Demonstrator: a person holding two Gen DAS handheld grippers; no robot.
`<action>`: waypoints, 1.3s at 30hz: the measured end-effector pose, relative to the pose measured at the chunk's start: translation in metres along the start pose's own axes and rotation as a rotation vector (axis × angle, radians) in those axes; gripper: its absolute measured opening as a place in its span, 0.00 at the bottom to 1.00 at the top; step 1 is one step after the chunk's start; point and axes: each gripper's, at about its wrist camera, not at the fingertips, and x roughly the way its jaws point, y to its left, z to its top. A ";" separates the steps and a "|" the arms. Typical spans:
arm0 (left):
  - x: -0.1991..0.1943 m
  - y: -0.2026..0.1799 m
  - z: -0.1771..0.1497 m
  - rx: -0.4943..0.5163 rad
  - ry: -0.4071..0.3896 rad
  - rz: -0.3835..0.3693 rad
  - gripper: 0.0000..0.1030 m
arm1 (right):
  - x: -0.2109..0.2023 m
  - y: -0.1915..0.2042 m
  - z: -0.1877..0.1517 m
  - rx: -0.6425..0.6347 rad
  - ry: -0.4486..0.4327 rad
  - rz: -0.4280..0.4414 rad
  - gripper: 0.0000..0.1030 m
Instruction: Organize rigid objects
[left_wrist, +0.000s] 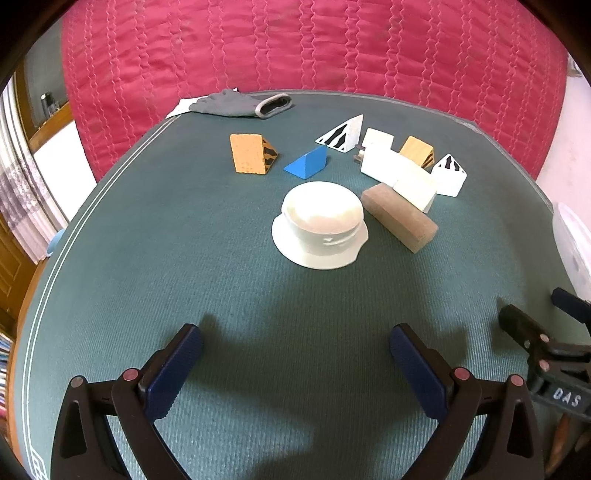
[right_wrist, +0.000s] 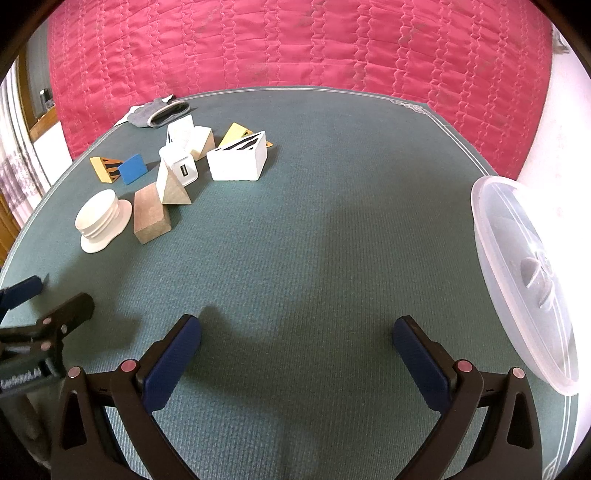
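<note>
Left gripper (left_wrist: 295, 354) and right gripper (right_wrist: 297, 347), jaws spread wide and empty, above green mat (right_wrist: 314, 221); white ribbed plastic cap (left_wrist: 320, 224) beside tan rectangular block (left_wrist: 399, 218).

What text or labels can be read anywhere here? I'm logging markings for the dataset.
"DAS" on the right tool's body, left wrist view.
White lettering on the left tool's body, right wrist view: too blurred to read.
White charger: a port, no readable text.
Blocks, white cap, clear lid: none readable.

Both wrist cameras look forward, low over the table (left_wrist: 258, 369), sharing its block pile (right_wrist: 177, 173).
</note>
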 end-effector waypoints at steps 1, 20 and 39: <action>0.001 0.000 0.001 0.000 0.005 0.002 1.00 | 0.000 0.000 -0.001 -0.009 0.000 0.010 1.00; 0.015 0.001 0.039 -0.021 0.017 0.001 0.96 | -0.006 -0.004 0.000 -0.045 -0.035 0.260 1.00; 0.019 -0.001 0.059 -0.005 -0.041 -0.095 0.53 | -0.009 0.017 0.014 -0.135 0.001 0.353 0.79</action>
